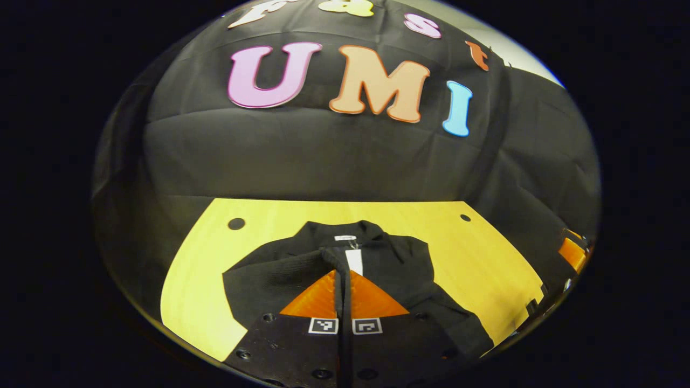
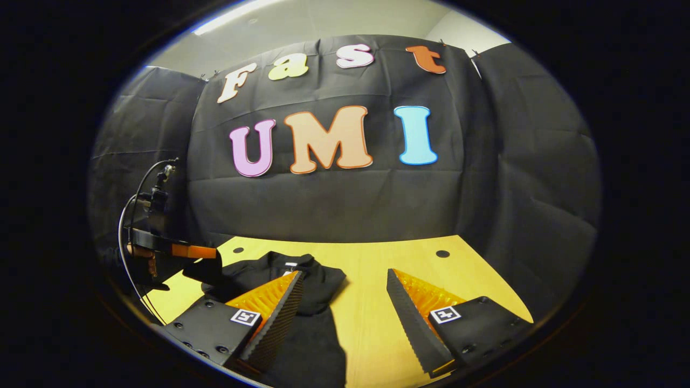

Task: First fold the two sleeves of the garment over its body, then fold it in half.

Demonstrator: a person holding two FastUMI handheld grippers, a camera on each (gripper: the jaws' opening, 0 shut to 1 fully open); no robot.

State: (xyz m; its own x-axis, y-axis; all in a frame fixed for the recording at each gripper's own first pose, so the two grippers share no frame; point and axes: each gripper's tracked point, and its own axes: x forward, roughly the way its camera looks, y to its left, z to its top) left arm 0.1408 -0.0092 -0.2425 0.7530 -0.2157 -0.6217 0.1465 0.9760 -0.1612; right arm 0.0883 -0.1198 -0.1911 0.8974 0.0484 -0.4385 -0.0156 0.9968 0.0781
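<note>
A black garment (image 1: 377,269) lies on the yellow table (image 1: 474,253), its collar toward the far edge of the table and a white label (image 1: 345,237) at the neck. In the left gripper view, the left hand-held gripper (image 1: 343,280) sits over the middle of the garment with its two fingers pressed together on a raised fold of black cloth, apparently a sleeve, just below the collar. In the right gripper view, the right hand-held gripper (image 2: 345,302) hangs above the table with its fingers spread wide and nothing between them; the garment (image 2: 307,302) lies under its left finger. The left hand-held gripper (image 2: 178,250) shows at the garment's left side, with cloth hanging from it.
</note>
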